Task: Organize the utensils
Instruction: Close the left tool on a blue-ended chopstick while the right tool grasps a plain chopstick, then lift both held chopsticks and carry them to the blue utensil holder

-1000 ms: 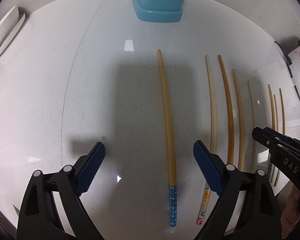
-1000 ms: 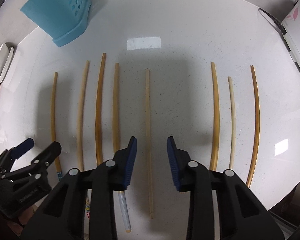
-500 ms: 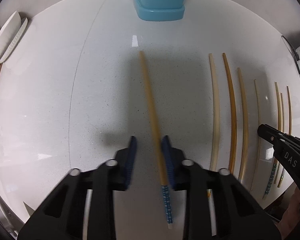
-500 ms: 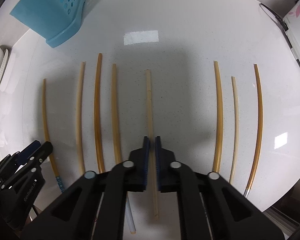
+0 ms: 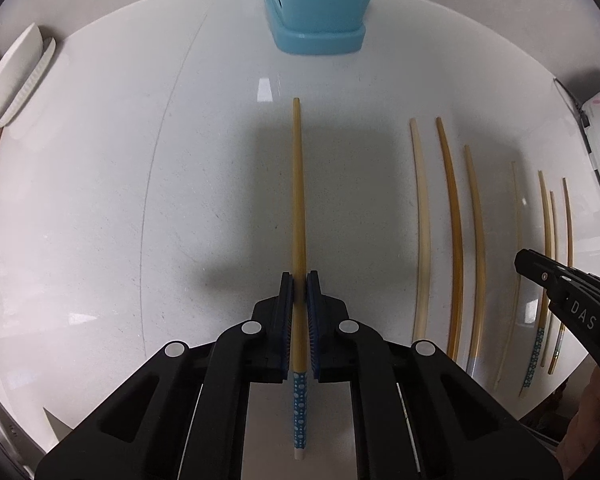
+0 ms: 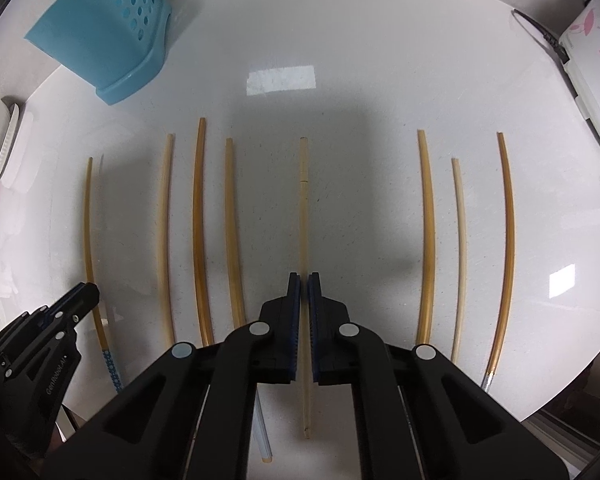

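Observation:
Several wooden chopsticks lie in a row on the white counter (image 5: 100,200). My left gripper (image 5: 300,280) points down and is shut on a yellow chopstick with a blue dotted end (image 5: 298,184); that chopstick (image 6: 89,220) and the left gripper (image 6: 89,293) also show at the lower left of the right wrist view. My right gripper (image 6: 304,280) is shut on a pale thin chopstick (image 6: 303,208) in the middle of the row. The right gripper (image 5: 521,259) enters the left wrist view at the right edge. A perforated blue utensil holder (image 5: 316,12) (image 6: 104,36) stands at the back.
Other chopsticks (image 6: 198,220) (image 6: 427,220) lie on both sides of the right gripper. White dishes (image 5: 16,76) lean at the far left edge. A white appliance with pink flowers (image 6: 592,52) and its cable sit at the far right. The counter's front edge is close below.
Both grippers went from open to shut, each closing on the chopstick that lay between its fingers. The dotted chopstick swung into line with the left gripper.

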Tool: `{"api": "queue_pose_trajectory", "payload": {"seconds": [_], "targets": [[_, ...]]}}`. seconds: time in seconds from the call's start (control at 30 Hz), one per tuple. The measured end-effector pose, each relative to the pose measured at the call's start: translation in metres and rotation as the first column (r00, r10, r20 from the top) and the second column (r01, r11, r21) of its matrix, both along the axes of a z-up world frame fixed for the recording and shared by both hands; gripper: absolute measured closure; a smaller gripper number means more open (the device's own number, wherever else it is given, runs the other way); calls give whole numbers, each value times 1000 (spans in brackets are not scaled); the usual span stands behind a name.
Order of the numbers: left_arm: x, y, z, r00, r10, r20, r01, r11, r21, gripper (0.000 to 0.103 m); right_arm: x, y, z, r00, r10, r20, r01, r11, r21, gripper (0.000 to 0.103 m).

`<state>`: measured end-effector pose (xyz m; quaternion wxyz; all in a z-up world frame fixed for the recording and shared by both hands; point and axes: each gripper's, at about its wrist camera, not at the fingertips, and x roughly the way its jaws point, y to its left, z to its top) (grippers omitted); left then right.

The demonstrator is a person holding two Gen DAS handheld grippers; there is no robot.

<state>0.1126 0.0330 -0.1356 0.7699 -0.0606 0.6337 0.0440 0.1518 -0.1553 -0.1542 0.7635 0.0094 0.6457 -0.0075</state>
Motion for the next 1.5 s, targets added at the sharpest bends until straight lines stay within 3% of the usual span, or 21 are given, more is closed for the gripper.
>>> {"api": "queue_pose_trajectory", "payload": {"seconds": [0.17,0.37,0.63,0.9,1.5], "targets": [[-7,-2,13,999,4,47,-3,1000,-9,96,-3,1,12,999,6,40,-6,1000,0,100],[-13,-2,36,987,-15,163,17,1000,-11,96,-10,2,30,995,17,98,-18,1000,6,100],[-11,-1,62,974,-16,228,16,1000,-2,96,-22,4,60,980,32,196,-35,999,8,100],[-7,5,91,956,-28,293,28,1000,3,96,-14,-1,91,946,24,324,-30,999,14,100],[19,15,138,929,-37,368,37,999,9,97,9,14,140,869,45,492,-66,997,26,100]]}}
